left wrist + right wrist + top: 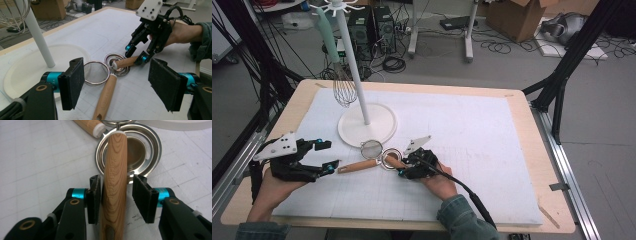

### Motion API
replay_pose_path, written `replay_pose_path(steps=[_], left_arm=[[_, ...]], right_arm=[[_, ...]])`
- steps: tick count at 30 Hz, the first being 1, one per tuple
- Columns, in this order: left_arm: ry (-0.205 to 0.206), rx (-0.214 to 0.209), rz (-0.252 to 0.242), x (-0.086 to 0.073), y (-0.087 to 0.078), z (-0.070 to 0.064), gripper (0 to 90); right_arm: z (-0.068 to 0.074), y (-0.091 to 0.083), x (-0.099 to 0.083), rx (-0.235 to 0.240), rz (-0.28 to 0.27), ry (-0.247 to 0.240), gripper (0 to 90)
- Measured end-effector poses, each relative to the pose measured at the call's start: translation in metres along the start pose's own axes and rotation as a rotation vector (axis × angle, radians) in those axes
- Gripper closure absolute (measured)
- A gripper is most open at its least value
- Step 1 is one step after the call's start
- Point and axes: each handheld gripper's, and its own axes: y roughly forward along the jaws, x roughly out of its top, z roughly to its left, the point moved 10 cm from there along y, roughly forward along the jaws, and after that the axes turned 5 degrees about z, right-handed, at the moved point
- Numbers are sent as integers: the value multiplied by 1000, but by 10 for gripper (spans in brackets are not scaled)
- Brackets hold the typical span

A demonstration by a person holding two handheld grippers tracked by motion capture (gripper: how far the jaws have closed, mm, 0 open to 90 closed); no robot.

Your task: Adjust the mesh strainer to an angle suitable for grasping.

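An egg separator with a steel ring bowl and a wooden handle lies on the white mat. My right gripper straddles that handle. In the right gripper view the right gripper has its left pad against the wood and a small gap at the right pad, so it is open. A mesh strainer with a wooden handle lies just left of the separator, its rim touching it. My left gripper is wide open beside the strainer handle's end, holding nothing.
A white hanging stand rises at the back left of the mat, close behind the strainer. A wire whisk with a mint handle hangs from it. The white mat covers most of the wooden table.
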Motion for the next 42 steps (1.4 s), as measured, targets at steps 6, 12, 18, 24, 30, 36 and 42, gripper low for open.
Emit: replay_pose_path(steps=[6,12,18,24,30,36,42], left_arm=[[2,-3,8,-1,2,-1,295],[7,-11,3,-1,2,-2,296],[9,-13,4,0,4,-3,296],[9,-17,3,-1,3,-3,296],[10,-15,1,-1,2,-2,296],[11,-17,0,0,1,-3,297],[12,-15,-1,0,0,-3,298]], right_arm=[[2,2,-1,-19,15,3,605],[3,3,-2,-54,-23,1,618],[5,3,-2,-64,-14,1,668],[4,3,-1,-59,-14,24,684],[3,1,-2,-48,-16,47,698],[0,-3,3,-35,-53,50,699],[0,-6,5,-18,-76,53,699]])
